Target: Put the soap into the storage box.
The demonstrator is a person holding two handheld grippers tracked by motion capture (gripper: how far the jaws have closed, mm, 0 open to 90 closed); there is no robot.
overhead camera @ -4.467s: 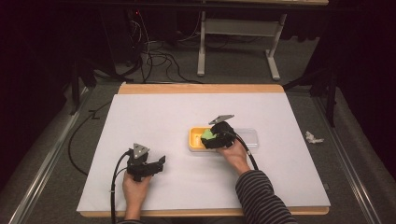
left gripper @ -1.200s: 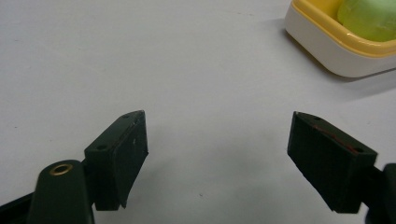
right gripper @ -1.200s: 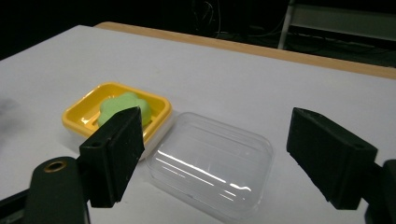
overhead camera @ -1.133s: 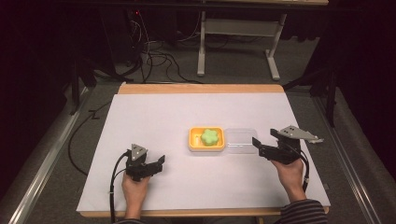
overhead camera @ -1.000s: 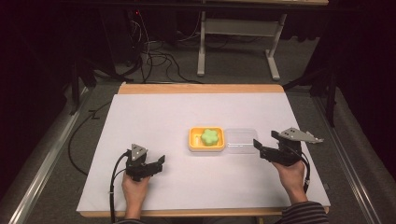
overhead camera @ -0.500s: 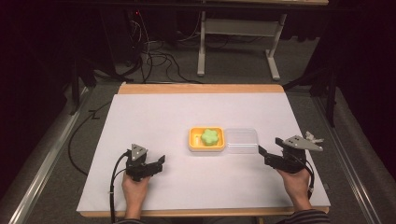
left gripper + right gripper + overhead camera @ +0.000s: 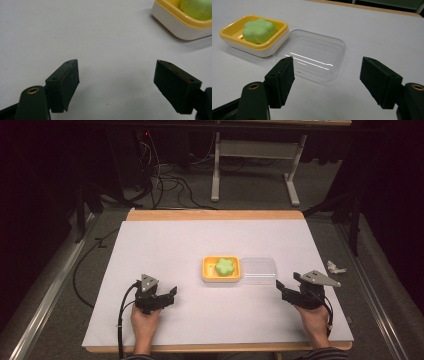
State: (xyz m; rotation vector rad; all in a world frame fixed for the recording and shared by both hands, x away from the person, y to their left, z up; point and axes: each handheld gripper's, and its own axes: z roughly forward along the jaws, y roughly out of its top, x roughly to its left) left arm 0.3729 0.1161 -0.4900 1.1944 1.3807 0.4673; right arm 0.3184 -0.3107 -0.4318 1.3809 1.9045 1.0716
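Right gripper view showed my right gripper (image 7: 325, 82), jaws just narrowing yet apart and empty, right behind the clear lid (image 7: 312, 58): light, slippery, flexible, best pinched at its near rim beside the soap dish (image 7: 253, 43).

Soap dish (image 7: 180, 23) cut off top-right

**Two black handheld grippers, cabled and plate-topped**

The left gripper (image 7: 172, 292) is a compact black block with a small grey three-cornered plate on top; a black cable loops from its body, on the side away from the soap dish (image 7: 221, 269). The right gripper (image 7: 280, 286) carries a larger grey plate and a thinner black cable. Each jaw is a matte black wedge with small screw holes; a brass-ringed hole sits at the jaw base. A striped sleeve covers the right forearm
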